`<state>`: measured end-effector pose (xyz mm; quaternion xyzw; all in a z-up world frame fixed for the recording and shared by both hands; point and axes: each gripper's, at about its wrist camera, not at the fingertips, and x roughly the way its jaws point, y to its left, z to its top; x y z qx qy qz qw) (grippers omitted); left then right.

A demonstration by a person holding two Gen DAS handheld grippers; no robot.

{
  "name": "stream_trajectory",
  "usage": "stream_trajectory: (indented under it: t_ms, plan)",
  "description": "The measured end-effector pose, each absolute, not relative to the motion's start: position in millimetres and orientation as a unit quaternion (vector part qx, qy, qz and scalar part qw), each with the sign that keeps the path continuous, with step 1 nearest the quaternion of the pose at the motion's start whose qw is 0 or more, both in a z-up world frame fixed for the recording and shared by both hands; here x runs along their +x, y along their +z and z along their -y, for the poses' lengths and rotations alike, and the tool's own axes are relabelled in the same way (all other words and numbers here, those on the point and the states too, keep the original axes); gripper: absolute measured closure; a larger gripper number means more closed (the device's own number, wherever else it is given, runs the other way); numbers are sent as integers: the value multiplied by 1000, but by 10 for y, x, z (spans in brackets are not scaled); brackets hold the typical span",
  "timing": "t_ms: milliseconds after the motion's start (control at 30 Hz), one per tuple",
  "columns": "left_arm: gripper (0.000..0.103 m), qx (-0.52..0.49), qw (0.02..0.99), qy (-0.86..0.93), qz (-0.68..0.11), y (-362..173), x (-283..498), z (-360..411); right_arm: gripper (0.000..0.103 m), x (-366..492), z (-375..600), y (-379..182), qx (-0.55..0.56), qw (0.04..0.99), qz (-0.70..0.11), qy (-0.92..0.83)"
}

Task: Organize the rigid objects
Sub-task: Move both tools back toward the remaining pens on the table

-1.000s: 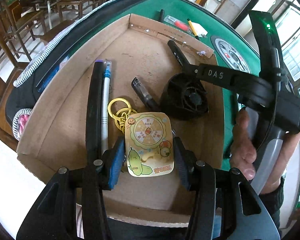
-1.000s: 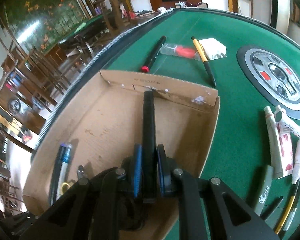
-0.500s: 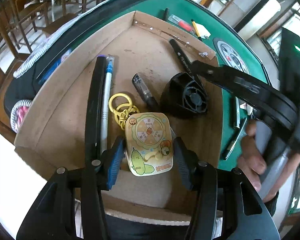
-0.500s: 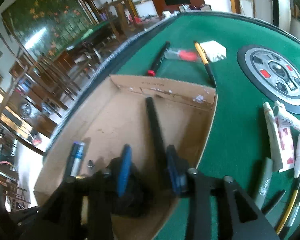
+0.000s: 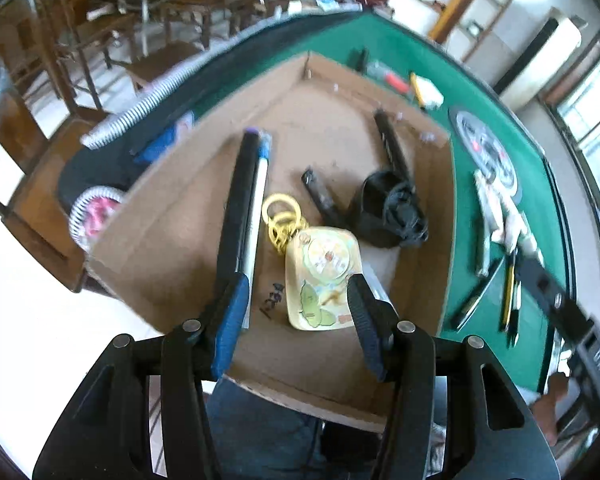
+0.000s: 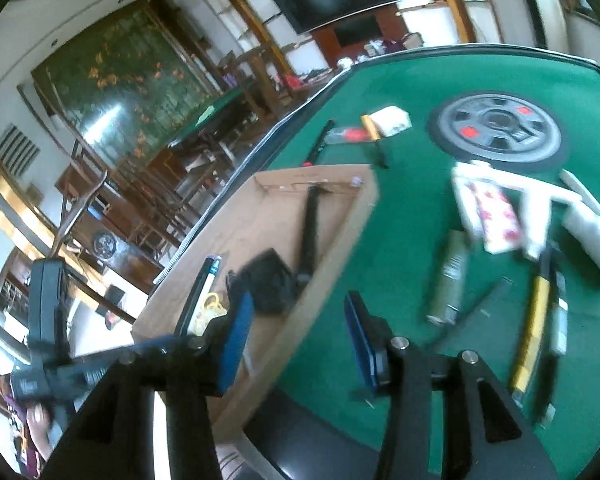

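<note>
A shallow cardboard box (image 5: 172,216) lies on the green table. In it are two long pens (image 5: 240,208), yellow key rings (image 5: 280,216), a cartoon-printed card (image 5: 320,276), a short black pen (image 5: 320,196), a black fan (image 5: 392,212) and a black marker (image 5: 392,148). My left gripper (image 5: 296,312) hangs open above the card, pads clear of it. My right gripper (image 6: 298,328) is over the box's right wall (image 6: 332,248), its jaws opening with nothing between them. From there the marker (image 6: 310,224) lies inside the box beside the fan (image 6: 268,284).
Right of the box the felt holds white tubes (image 6: 492,216), a grey marker (image 6: 452,276), a yellow pen (image 6: 532,320) and thin dark pens. A round grey disc (image 6: 500,128) is set into the table. Beyond the box lie a white block (image 6: 392,120) and more pens.
My right gripper let go of the black marker, which now lies in the box, opened wide and drew back to the right. My left gripper lifted a little off the card.
</note>
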<state>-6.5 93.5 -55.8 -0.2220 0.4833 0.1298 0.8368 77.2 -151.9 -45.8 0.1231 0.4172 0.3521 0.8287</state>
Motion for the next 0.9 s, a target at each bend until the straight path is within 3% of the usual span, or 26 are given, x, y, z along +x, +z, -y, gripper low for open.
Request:
stream_trajectory:
  t_ms: [233, 500, 667, 900]
  plan:
    - [52, -180, 893, 49, -409, -170, -216, -268, 55, 699, 2187, -569, 175, 839, -419, 300]
    - [52, -109, 891, -87, -433, -261, 27, 603, 56, 622, 2581, -756, 160, 859, -431, 227]
    - [52, -79, 881, -96, -457, -344, 115, 760, 74, 737, 2698, -889, 141, 865, -445, 185]
    - [52, -101, 874, -97, -466, -438, 204, 743, 78, 931, 2726, -1010, 133, 863, -460, 161]
